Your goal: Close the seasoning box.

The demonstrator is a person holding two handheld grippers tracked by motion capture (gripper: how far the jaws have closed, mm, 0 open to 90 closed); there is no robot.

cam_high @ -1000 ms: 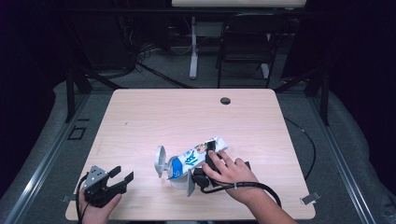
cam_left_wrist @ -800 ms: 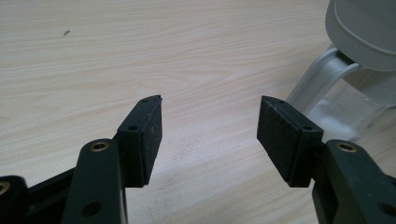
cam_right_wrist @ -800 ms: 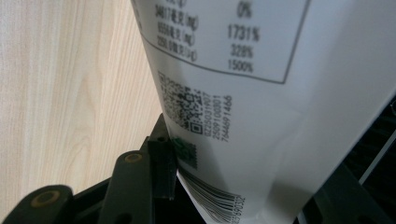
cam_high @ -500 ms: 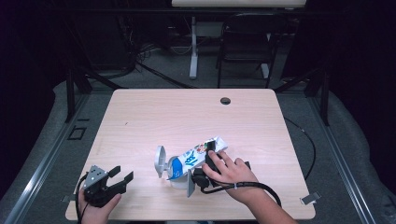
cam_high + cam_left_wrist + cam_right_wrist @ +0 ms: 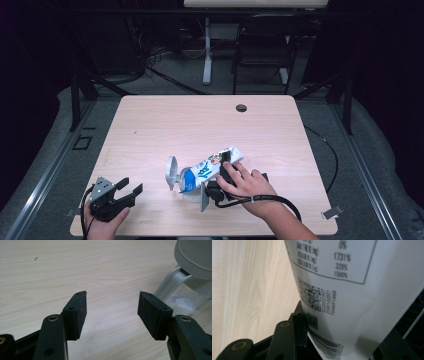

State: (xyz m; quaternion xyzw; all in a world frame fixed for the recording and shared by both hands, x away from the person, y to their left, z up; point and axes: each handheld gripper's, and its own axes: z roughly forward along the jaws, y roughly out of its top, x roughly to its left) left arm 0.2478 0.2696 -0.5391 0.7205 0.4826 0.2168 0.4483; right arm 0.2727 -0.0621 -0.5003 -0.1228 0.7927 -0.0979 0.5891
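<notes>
A white and blue pouch (image 5: 207,165) lies tilted at the front middle of the wooden table (image 5: 170,120), its lower end over a clear container (image 5: 192,194) with a grey lid (image 5: 171,172) swung open. My right gripper (image 5: 223,167), under the person's hand, is shut on the pouch's upper part. In the right gripper view the printed white pouch (image 5: 352,290) sits between the jaws of the right gripper (image 5: 347,340), with the left pad against it. My left gripper (image 5: 131,186) rests open at the front left corner. The left gripper (image 5: 112,312) has bare table between its pads, and the container (image 5: 185,300) stands off to its right.
A round cable hole (image 5: 241,108) sits near the table's far edge. A black cable (image 5: 320,150) runs off the right side. A chair (image 5: 260,45) and a desk leg (image 5: 206,50) stand on the floor beyond the table. The far half of the tabletop is bare wood.
</notes>
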